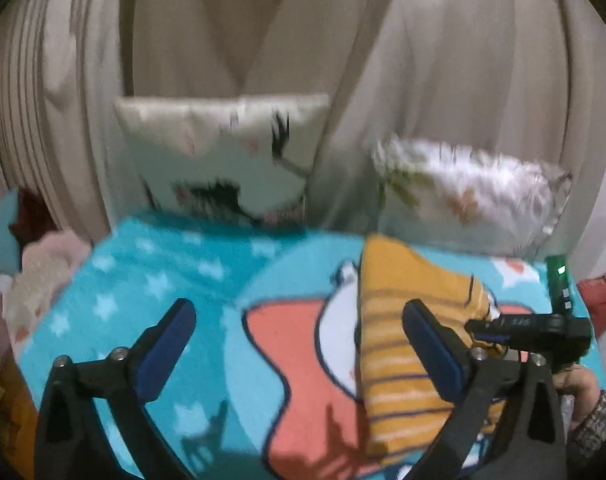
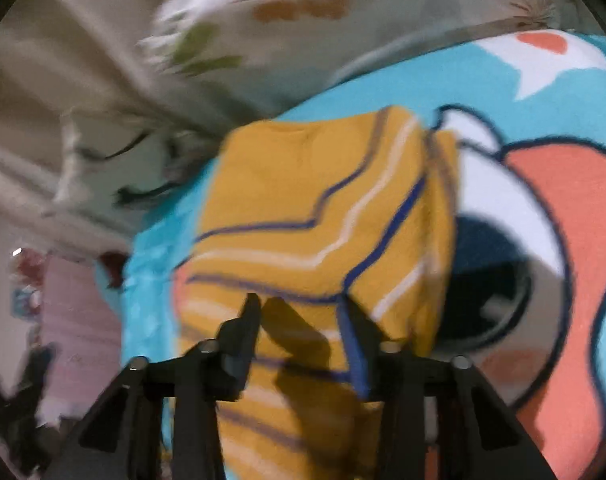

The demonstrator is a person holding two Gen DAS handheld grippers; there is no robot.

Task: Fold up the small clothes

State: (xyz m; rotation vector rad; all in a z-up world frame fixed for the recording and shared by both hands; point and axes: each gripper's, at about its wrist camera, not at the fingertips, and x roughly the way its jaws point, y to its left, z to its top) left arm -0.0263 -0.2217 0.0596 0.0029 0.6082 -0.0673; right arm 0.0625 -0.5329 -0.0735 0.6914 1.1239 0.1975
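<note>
A small mustard-yellow garment with white and blue stripes [image 1: 399, 344] lies folded on a turquoise cartoon blanket [image 1: 151, 280]. My left gripper [image 1: 299, 332] is open and empty, its right finger over the garment's edge. The right gripper [image 1: 539, 332] shows at the garment's far right side. In the right wrist view the garment [image 2: 303, 208] fills the middle, and my right gripper [image 2: 299, 320] hovers over its near edge with the jaws apart and nothing between them.
Two pillows, one patterned [image 1: 231, 152] and one white with leaves [image 1: 471, 196], lean against beige curtains [image 1: 443, 60] at the back. Pinkish cloth [image 1: 39, 276] lies at the bed's left edge. A red object [image 1: 603, 288] sits far right.
</note>
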